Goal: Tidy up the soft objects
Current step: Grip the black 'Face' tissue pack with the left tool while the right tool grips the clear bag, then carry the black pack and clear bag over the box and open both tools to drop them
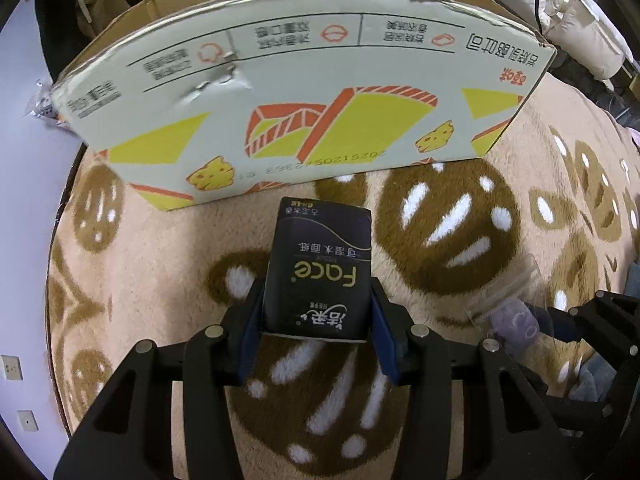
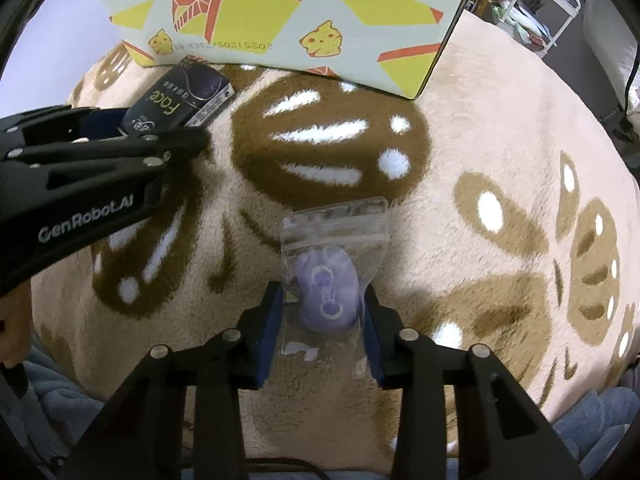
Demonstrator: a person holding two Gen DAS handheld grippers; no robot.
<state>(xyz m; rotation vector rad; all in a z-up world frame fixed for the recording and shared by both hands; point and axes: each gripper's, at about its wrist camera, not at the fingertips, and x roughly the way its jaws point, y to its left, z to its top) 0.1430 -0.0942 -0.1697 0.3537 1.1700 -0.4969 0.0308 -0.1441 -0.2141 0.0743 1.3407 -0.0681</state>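
Observation:
A dark tissue pack [image 1: 320, 264] printed "Face" stands between the blue pads of my left gripper [image 1: 316, 292], which is shut on its lower half, just in front of the cardboard box [image 1: 300, 92]. In the right wrist view the same pack [image 2: 180, 100] sticks out of the left gripper [image 2: 160, 128] at the upper left. A clear zip bag [image 2: 336, 224] holding a purple soft toy [image 2: 326, 292] lies on the fleece blanket [image 2: 480, 120]. My right gripper [image 2: 322, 300] has its pads pressed against the bag's two sides, around the toy.
The big white box with yellow and orange prints, its top open, stands at the blanket's far edge [image 2: 320, 12]. The tan blanket with brown cookie shapes [image 1: 460, 220] covers the whole work surface. Bedding and a white rack [image 2: 556, 4] lie beyond at the right.

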